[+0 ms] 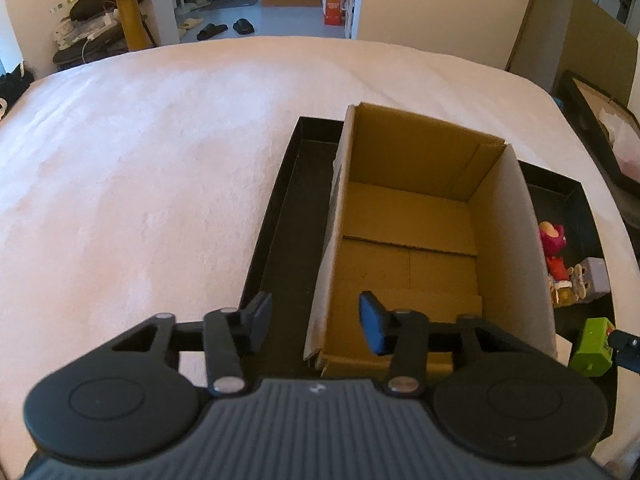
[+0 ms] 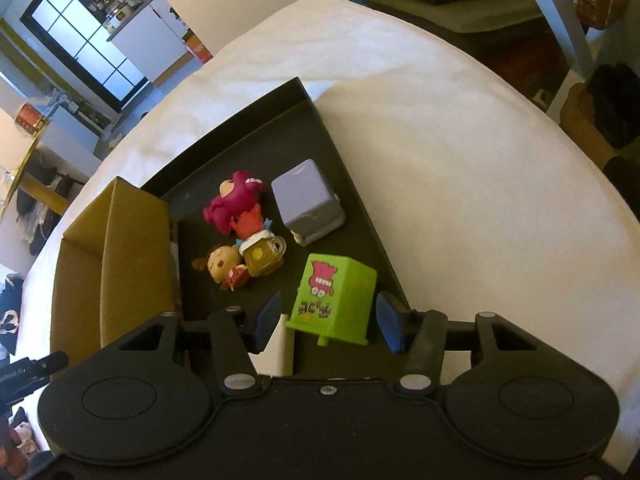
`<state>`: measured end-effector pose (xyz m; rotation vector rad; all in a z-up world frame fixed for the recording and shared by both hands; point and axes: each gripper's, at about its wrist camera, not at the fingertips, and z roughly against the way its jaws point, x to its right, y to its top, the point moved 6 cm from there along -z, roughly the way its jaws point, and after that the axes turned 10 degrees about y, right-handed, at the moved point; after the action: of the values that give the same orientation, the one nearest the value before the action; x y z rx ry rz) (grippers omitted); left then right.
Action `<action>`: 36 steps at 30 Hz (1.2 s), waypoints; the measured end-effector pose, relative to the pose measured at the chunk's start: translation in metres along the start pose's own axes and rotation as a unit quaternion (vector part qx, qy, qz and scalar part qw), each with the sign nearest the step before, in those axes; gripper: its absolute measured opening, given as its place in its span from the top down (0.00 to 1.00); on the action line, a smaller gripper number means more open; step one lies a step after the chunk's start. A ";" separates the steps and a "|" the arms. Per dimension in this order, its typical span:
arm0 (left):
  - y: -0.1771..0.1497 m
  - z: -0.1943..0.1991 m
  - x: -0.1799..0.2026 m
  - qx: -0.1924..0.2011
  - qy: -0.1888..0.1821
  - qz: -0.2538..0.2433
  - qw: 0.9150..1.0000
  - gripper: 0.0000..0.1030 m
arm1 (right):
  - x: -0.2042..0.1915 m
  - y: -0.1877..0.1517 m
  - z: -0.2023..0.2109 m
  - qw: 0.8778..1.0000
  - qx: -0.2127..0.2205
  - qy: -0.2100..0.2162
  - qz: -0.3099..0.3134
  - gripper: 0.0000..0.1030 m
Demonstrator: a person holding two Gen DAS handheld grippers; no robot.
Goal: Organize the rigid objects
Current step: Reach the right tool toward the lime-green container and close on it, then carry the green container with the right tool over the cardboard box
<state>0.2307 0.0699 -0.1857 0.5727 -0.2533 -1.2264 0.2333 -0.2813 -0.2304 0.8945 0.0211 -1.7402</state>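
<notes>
An open, empty cardboard box [image 1: 412,240] stands in a shallow black tray [image 1: 280,216] on a white bed. My left gripper [image 1: 316,326] is open and empty, its fingers on either side of the box's near left wall. Beside the box [image 2: 120,248] the tray [image 2: 360,200] holds a pink figure [image 2: 232,200], a red figure [image 2: 250,222], a brown-haired doll [image 2: 220,266], a yellow mug toy [image 2: 264,256], a grey-purple cube [image 2: 308,200] and a green toy box [image 2: 334,298]. My right gripper [image 2: 330,320] is open with the green box [image 1: 592,346] between its pads, with small gaps on both sides.
The white bed cover [image 1: 140,180] spreads wide to the left and behind the tray. A white card [image 2: 276,350] lies at the tray's near edge. Another dark tray [image 1: 600,132] sits off the bed to the right. Furniture and slippers [image 1: 224,29] are across the room.
</notes>
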 end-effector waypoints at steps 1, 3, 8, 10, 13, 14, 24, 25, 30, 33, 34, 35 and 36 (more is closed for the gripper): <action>-0.001 -0.002 0.000 -0.002 -0.002 0.001 1.000 0.62 | 0.001 0.000 -0.001 1.000 0.001 0.001 -0.002 0.49; -0.003 -0.005 0.000 -0.005 -0.002 -0.002 1.000 0.66 | 0.005 0.000 -0.004 1.000 0.000 0.000 -0.010 0.49; -0.008 -0.016 0.000 -0.019 -0.014 -0.013 1.000 0.85 | 0.011 -0.003 -0.016 1.000 -0.001 0.008 -0.022 0.48; -0.009 -0.015 -0.001 -0.018 -0.024 -0.012 0.999 0.91 | 0.012 -0.006 -0.021 1.000 -0.002 0.008 -0.018 0.49; -0.011 -0.008 -0.002 -0.010 -0.025 -0.020 0.999 0.90 | 0.014 -0.009 -0.023 1.000 -0.005 0.013 -0.023 0.52; -0.012 -0.007 -0.003 -0.009 -0.026 -0.022 0.999 0.90 | 0.014 -0.010 -0.023 1.000 -0.005 0.017 -0.024 0.52; -0.022 0.009 -0.012 -0.013 -0.038 -0.047 0.998 0.90 | 0.005 -0.020 -0.016 1.000 -0.016 0.020 -0.011 0.53; -0.024 0.009 -0.013 -0.016 -0.038 -0.045 0.998 0.90 | 0.003 -0.021 -0.015 1.000 -0.015 0.021 -0.010 0.53; -0.028 0.006 -0.016 -0.024 -0.029 -0.040 0.999 0.90 | -0.008 -0.025 -0.011 1.000 -0.013 0.029 -0.002 0.53; -0.026 0.002 -0.017 -0.026 -0.023 -0.039 0.999 0.90 | -0.016 -0.026 -0.008 0.999 -0.008 0.031 0.005 0.53; -0.026 0.001 -0.018 -0.029 -0.024 -0.037 0.999 0.90 | -0.020 -0.026 -0.005 0.999 -0.005 0.033 0.009 0.53; -0.026 0.000 -0.018 -0.031 -0.025 -0.036 0.999 0.90 | -0.023 -0.025 -0.004 0.999 -0.002 0.033 0.011 0.53; -0.026 -0.001 -0.017 -0.034 -0.024 -0.036 0.998 0.90 | -0.026 -0.025 -0.001 0.999 0.001 0.034 0.015 0.53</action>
<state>0.2045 0.0798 -0.1983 0.4974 -0.2320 -1.3141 0.2158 -0.2502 -0.2266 0.9507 0.0511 -1.6818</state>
